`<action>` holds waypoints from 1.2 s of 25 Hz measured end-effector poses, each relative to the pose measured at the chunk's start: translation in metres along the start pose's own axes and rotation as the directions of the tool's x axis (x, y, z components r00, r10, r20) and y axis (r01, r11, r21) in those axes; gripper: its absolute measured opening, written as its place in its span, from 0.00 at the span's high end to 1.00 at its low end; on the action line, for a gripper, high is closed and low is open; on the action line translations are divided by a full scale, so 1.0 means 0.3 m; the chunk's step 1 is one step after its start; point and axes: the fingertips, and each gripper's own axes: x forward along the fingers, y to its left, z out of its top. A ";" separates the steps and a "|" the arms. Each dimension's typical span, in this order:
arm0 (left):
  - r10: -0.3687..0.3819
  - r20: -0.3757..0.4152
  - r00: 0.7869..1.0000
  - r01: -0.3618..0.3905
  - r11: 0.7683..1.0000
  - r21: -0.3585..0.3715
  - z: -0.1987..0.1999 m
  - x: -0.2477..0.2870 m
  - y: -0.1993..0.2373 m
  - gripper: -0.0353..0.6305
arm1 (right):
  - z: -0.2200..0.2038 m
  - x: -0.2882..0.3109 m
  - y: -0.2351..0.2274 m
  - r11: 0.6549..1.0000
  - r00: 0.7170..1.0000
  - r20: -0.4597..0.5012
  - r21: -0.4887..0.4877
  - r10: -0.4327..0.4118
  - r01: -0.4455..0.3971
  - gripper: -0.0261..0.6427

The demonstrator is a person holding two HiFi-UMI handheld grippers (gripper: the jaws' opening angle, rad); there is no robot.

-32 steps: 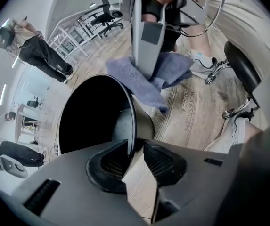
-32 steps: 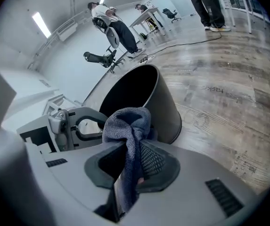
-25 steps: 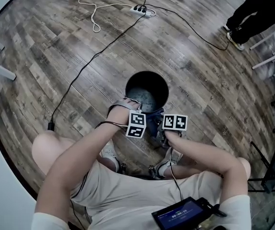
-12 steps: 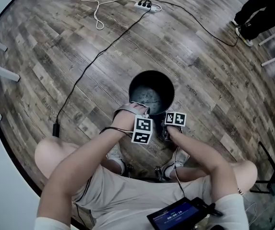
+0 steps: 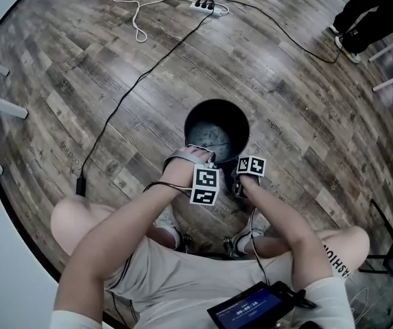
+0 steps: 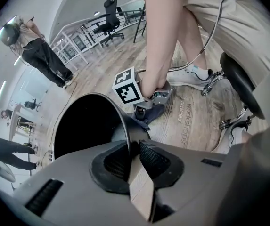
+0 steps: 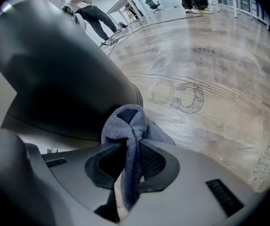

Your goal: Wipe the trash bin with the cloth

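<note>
Pinching trash bin (image 5: 216, 130) rim: left hand-held gripper (image 6: 133, 147) | right hand-held gripper (image 7: 134, 150): clamps nubby, perhaps microfibre, cloth (image 7: 125, 121)

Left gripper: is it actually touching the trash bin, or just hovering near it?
Touching. The left gripper view shows the left gripper with its jaws closed on the rim of the trash bin, its thin wall pinched between them.
</note>
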 end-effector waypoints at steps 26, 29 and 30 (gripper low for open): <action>-0.004 -0.096 0.995 0.011 0.998 0.066 -0.099 -0.006 -0.003 0.81 | 0.049 -0.517 0.448 0.971 0.982 0.026 -0.153 0.189 -0.183 0.87; -0.014 -0.083 0.996 0.020 0.997 0.077 -0.088 -0.010 -0.007 0.82 | 0.049 -0.471 0.409 0.976 0.987 0.015 -0.154 0.160 -0.156 0.87; -0.018 -0.079 0.997 0.024 0.996 0.082 -0.084 -0.010 -0.009 0.83 | 0.049 -0.455 0.393 0.977 0.989 0.013 -0.156 0.150 -0.146 0.87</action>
